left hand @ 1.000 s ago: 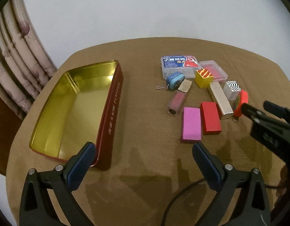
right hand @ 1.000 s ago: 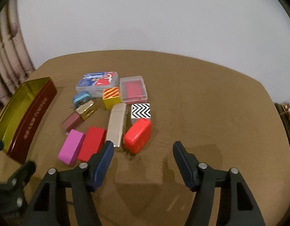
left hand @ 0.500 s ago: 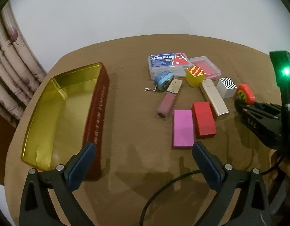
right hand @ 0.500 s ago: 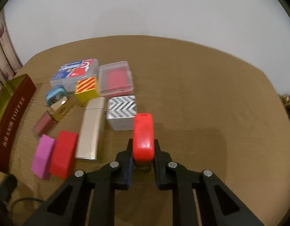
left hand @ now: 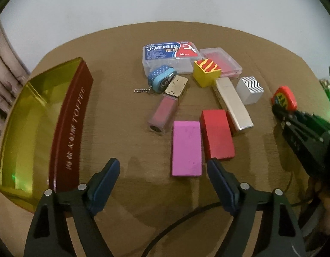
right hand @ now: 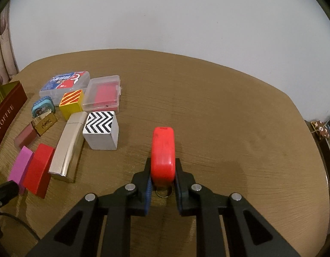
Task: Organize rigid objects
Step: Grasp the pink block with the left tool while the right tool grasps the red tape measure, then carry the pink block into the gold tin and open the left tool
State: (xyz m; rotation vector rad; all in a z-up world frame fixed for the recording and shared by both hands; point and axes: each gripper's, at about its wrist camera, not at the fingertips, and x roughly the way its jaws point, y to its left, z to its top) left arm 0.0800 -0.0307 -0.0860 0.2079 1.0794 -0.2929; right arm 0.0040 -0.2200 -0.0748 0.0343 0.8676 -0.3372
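On your table [left hand: 122,224] the open tin [left hand: 36,124] is lying at the far left, well apart from the cluster of small things. In that cluster the floss box [left hand: 169,53] and the clear case [left hand: 225,61] are sitting at the back, side by side. Two flat blocks [left hand: 187,147] are lying at the front, touching each other, with the long metal bar [left hand: 233,107] just to their right. The tape measure [right hand: 163,152] is standing right of the cluster, apart from it.
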